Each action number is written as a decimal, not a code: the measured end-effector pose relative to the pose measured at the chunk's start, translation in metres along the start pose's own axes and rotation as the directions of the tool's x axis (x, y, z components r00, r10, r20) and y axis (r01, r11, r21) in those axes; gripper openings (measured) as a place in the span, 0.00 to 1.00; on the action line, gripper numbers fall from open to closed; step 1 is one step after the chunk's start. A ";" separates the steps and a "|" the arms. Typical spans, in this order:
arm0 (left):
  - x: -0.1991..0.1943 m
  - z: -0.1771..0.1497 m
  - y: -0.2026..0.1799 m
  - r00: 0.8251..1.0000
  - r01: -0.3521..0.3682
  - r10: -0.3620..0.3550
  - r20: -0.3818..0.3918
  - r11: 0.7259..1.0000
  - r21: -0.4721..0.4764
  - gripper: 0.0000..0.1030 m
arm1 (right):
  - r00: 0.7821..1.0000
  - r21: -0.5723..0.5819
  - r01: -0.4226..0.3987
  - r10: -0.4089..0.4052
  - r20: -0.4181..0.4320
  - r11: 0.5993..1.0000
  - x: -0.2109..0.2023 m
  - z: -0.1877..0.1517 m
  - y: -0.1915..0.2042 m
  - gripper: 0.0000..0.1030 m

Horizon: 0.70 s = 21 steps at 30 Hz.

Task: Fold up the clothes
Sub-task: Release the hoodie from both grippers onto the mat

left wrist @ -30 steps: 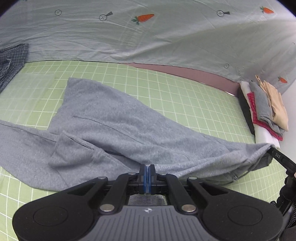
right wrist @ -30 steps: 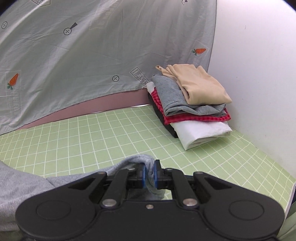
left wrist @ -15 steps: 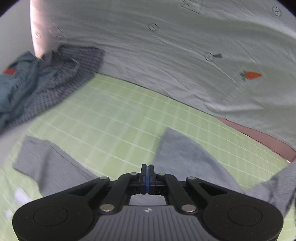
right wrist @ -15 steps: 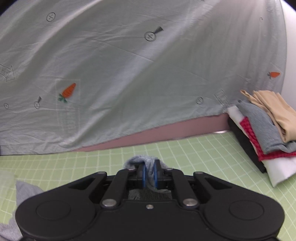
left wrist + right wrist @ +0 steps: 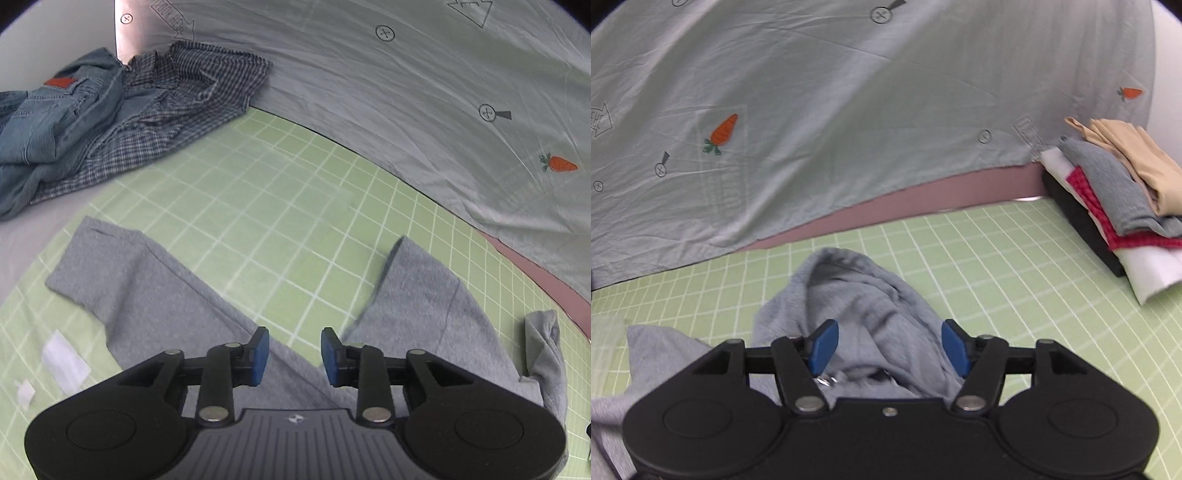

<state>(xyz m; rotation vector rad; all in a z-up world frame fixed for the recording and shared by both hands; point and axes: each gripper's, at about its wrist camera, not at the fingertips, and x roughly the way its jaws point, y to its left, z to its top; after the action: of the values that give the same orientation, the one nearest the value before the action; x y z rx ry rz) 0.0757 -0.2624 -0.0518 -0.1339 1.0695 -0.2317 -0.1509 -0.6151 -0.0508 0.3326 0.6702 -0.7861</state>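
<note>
While both claws are spreading, neither one grips anything. Left wrist view, far left: blue jeans (image 5: pixel 44 122) heaped with a checked shirt (image 5: pixel 166 99) partly under and beside them, at the far corner of the counter (image 5: pixel 280 206), which carries a green grid mat. Two white scraps (image 5: pixel 64 360) lie on the mat near the left edge. Grey garment (image 5: pixel 155 280) lies spread on the mat, one flat section running to the left, another section rising to the right, bunched end at far right. Left claw (image 5: pixel 294 355) is pitched steeply down over the garment's middle, jaws apart and opening, blue pads (image 5: pixel 261 354) clear of the cloth; fabric lies below the gap, not pinched. Pale sheet with carrot prints (image 5: pixel 424 110) hangs behind the counter. Right wrist view: same garment's crumpled end (image 5: pixel 864 295) sits humped on the mat just ahead of the right claw (image 5: pixel 888 345). That claw is tilted down less steeply, jaws wide and opening, cloth between the pads but not pressed by them as far as I can see. Far right: stack of folded clothes (image 5: pixel 1115 199), tan on top, then grey, red, white, dark at the bottom, well apart from the grey garment.
</note>
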 end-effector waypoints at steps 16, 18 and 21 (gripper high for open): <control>-0.013 -0.060 -0.045 0.979 0.175 -0.175 -0.102 0.985 -0.011 0.66 | 0.973 0.181 -0.037 0.076 -0.217 0.983 0.007 -0.075 -0.047 0.51; -0.008 -0.061 -0.047 0.975 0.193 -0.195 -0.110 0.981 -0.033 0.66 | 0.970 0.195 -0.053 0.097 -0.222 0.979 0.014 -0.074 -0.047 0.52; 0.000 -0.061 -0.049 0.966 0.218 -0.226 -0.123 0.973 -0.077 0.66 | 0.963 0.204 -0.064 0.114 -0.243 0.977 0.026 -0.073 -0.047 0.53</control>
<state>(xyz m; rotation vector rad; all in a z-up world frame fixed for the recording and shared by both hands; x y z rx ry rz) 0.0160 -0.3094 -0.0705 -0.2995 1.1937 -0.4140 -0.2032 -0.6231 -0.1244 0.6466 0.8139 -0.7303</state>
